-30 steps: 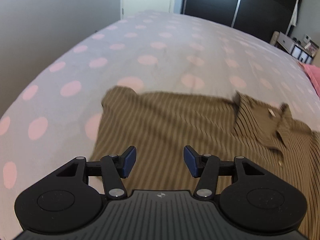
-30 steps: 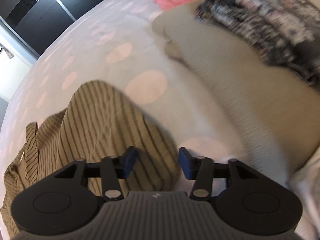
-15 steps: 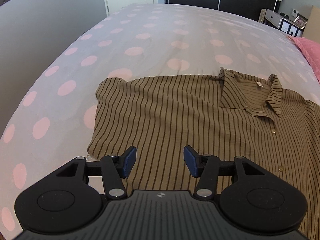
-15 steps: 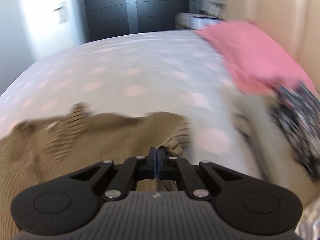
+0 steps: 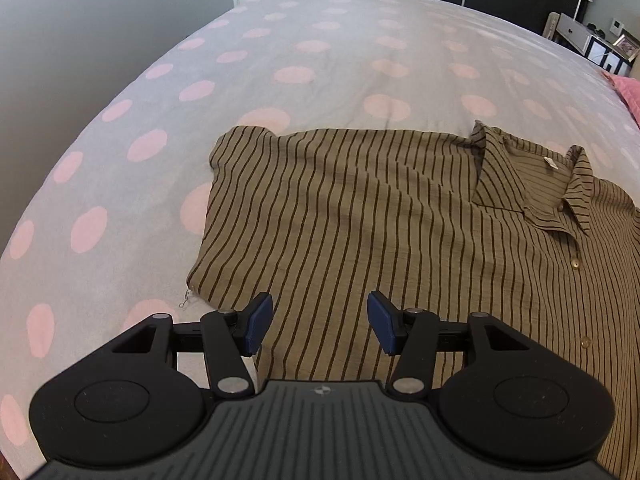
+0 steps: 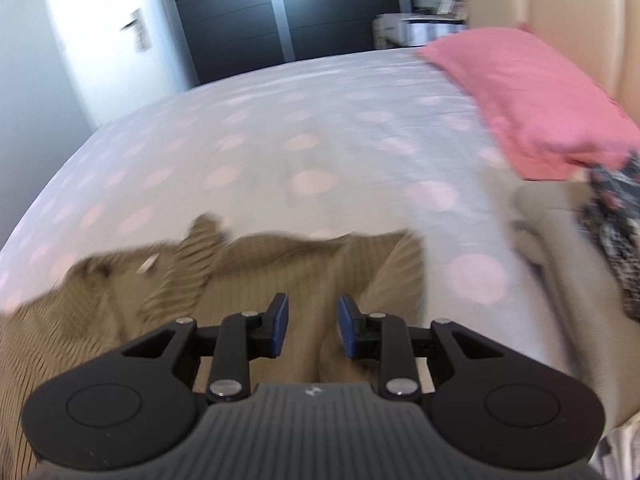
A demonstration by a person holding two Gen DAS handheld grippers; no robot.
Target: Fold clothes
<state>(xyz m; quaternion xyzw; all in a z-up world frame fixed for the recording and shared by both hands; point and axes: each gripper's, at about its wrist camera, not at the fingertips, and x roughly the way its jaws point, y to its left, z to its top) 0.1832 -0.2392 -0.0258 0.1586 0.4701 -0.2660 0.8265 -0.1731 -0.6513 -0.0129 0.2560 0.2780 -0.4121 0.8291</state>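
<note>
A brown shirt with dark stripes (image 5: 360, 216) lies flat on the dotted bedspread (image 5: 304, 52), collar (image 5: 532, 184) to the right, short sleeve at the left. My left gripper (image 5: 319, 322) hovers open over the shirt's near left part, nothing between its blue pads. In the blurred right wrist view the same shirt (image 6: 256, 276) lies below my right gripper (image 6: 312, 324). Its jaws are opening, and nothing sits between the pads. The shirt's right sleeve (image 6: 396, 264) lies just beyond them.
A pink pillow (image 6: 536, 96) rests at the bed's head on the right. A beige garment (image 6: 560, 264) and a dark patterned one (image 6: 616, 216) lie to the right of the shirt. Dark wardrobes (image 6: 280, 12) and a grey wall (image 5: 80, 40) stand beyond the bed.
The right gripper rose and swung over the sleeve, shut on the cloth, then opened again with the fabric dropped. The shirt now lies spread flat. The left gripper stayed open and barely moved.
</note>
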